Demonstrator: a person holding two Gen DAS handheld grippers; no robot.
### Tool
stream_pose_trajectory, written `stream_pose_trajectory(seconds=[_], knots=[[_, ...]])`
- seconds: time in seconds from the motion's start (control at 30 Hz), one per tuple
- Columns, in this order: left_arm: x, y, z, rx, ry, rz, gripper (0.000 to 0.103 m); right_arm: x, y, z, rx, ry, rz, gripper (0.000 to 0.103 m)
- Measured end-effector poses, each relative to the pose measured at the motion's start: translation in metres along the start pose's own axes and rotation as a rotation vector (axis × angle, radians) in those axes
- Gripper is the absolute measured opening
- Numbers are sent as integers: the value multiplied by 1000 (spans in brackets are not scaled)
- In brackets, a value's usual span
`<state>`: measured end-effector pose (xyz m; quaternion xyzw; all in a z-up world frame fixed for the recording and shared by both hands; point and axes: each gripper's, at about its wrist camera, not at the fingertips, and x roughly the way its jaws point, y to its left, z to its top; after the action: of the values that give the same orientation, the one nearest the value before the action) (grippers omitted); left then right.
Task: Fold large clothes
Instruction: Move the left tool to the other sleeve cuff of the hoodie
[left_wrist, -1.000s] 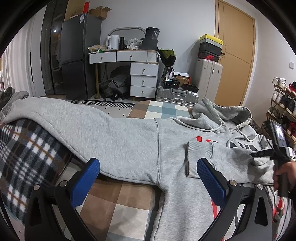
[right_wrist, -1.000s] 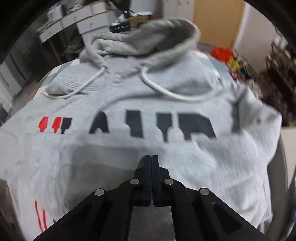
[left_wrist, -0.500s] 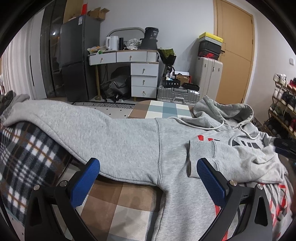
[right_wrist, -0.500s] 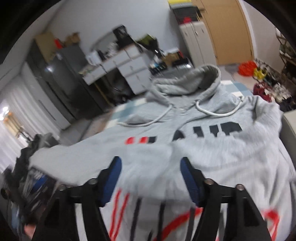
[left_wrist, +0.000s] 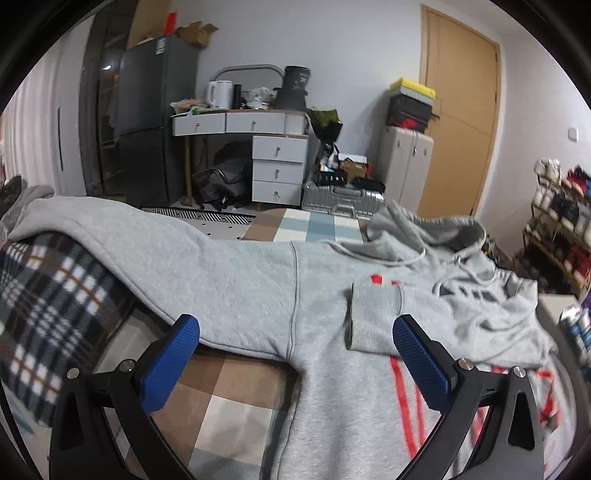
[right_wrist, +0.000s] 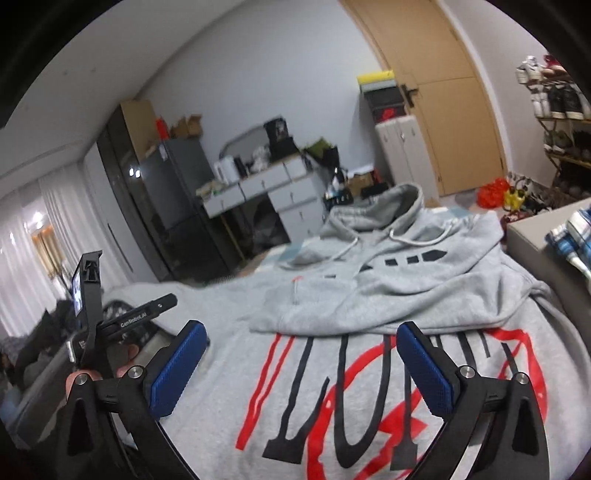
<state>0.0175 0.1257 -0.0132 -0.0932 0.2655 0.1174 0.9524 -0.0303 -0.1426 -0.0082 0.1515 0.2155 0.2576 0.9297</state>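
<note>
A grey hoodie (left_wrist: 258, 280) with red and black print lies spread on the bed, hood (left_wrist: 436, 229) toward the far side. One sleeve (left_wrist: 373, 317) is folded across the chest; the other sleeve (left_wrist: 110, 236) stretches out left over a plaid blanket. My left gripper (left_wrist: 295, 365) is open and empty, hovering above the hoodie's side near the armpit. My right gripper (right_wrist: 299, 365) is open and empty above the printed lower front (right_wrist: 351, 398), with the folded sleeve (right_wrist: 369, 295) beyond it. The left gripper's handle and the hand holding it show in the right wrist view (right_wrist: 92, 325).
A plaid blanket (left_wrist: 48, 302) lies at the left of the bed, whose checked cover (left_wrist: 229, 398) shows below the sleeve. Beyond stand a fridge (left_wrist: 155, 129), a white desk with drawers (left_wrist: 258, 147), suitcases (left_wrist: 406, 166), a door (left_wrist: 458, 129) and a shoe rack (left_wrist: 561, 221).
My right gripper has let go of the folded sleeve, opened, and pulled back and up from the chest to above the lower print. My left gripper has barely moved.
</note>
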Motion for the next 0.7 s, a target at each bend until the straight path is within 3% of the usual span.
stream_pose_trajectory(seconds=[0.1, 0.2, 0.37, 0.47, 0.6, 0.7], knots=[[-16, 13, 20, -25, -1, -7, 102, -7, -2, 4, 16, -27, 52, 103], [-29, 47, 49, -29, 31, 33, 102, -8, -3, 6, 37, -8, 103, 103], [-49, 156, 77, -255, 36, 90, 102, -10, 2, 5, 10, -13, 137, 103], [-45, 216, 79, -368, 104, 161, 102, -10, 2, 6, 15, -10, 151, 103], [-25, 288, 69, -551, 189, 112, 102, -4, -4, 6, 72, 26, 177, 103], [5, 315, 60, -663, 271, -10, 102, -2, -5, 5, 68, 27, 162, 103]])
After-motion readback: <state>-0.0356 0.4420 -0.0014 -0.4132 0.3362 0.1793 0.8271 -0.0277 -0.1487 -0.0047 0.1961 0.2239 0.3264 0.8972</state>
